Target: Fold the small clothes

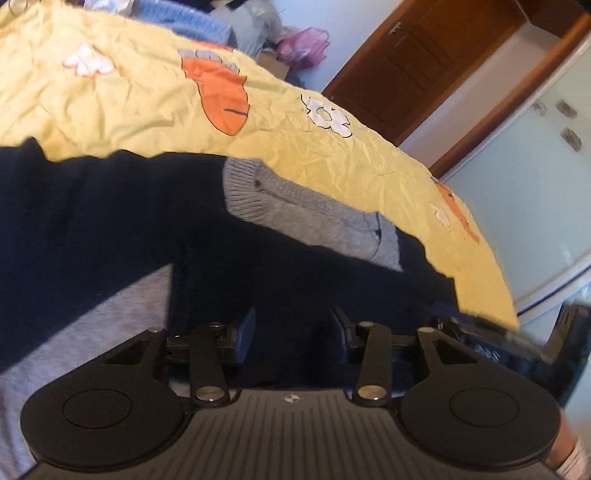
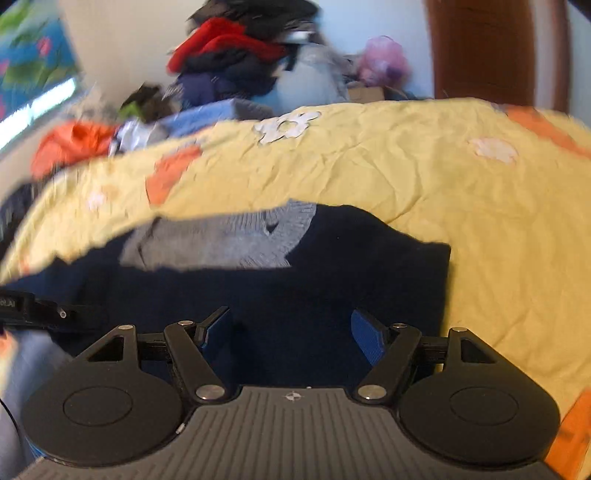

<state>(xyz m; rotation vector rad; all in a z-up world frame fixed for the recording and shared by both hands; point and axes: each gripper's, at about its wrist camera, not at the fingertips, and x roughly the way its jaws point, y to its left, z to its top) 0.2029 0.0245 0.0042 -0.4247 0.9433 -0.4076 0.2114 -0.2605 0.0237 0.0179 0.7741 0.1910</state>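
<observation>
A dark navy garment (image 1: 110, 221) (image 2: 332, 277) lies flat on a yellow bedsheet (image 1: 147, 110) (image 2: 443, 184) printed with orange carrots and white flowers. A grey ribbed knit piece (image 1: 295, 210) (image 2: 229, 240) rests on its far side. My left gripper (image 1: 293, 332) is open just above the navy cloth, nothing pinched between its blue pads. The right gripper (image 2: 291, 328) is also open, wider, over the garment's near part, close to its right edge. In the right wrist view the left gripper (image 2: 22, 306) shows at the left border. A light grey cloth patch (image 1: 92, 325) sits lower left.
A heap of clothes (image 2: 229, 55) with red and dark items is piled beyond the bed, an orange garment (image 2: 70, 144) and folded blue cloth (image 1: 177, 18) near it. A pink bag (image 1: 303, 44) (image 2: 382, 61) and a brown door (image 1: 424, 55) stand behind.
</observation>
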